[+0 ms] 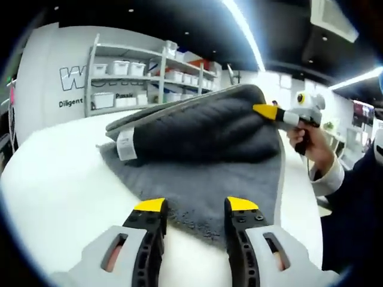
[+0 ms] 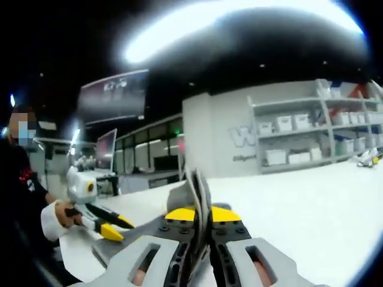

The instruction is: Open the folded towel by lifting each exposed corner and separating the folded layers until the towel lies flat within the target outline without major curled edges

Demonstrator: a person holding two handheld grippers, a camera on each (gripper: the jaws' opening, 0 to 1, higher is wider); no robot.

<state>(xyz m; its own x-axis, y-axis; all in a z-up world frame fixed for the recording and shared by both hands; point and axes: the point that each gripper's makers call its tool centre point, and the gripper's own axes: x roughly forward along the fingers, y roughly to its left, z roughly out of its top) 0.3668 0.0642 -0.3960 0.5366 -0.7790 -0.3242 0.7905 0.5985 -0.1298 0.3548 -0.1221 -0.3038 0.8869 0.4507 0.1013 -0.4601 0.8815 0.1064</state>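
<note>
Towel (image 1: 203,173): dark grey, on the white table (image 1: 54,191); the lower layer lies flat, the upper layer is lifted into a thick fold that rises toward the right of the left gripper view.
Label (image 1: 126,145): small white tag hanging at the left end of the lifted fold.
Table: white top, bare to the left of the towel, the cloth reaching almost to its right edge.
Left gripper (image 1: 196,206): low in its own view, yellow-tipped jaws apart, hovering just over the near edge of the flat layer with nothing between them; in the right gripper view it shows at the left, held in a hand, its tips spread just above the towel.
Shelves (image 1: 137,75): grey rack with white bins against the far wall, behind the table.
Right gripper (image 2: 202,214): jaws closed on a raised edge of the towel, thin layers of cloth standing up between the yellow tips; in the left gripper view it comes in from the right, pinching the top of the lifted fold.
Hand (image 1: 311,143): grips the right gripper's handle, white cuff and dark sleeve behind it.
</note>
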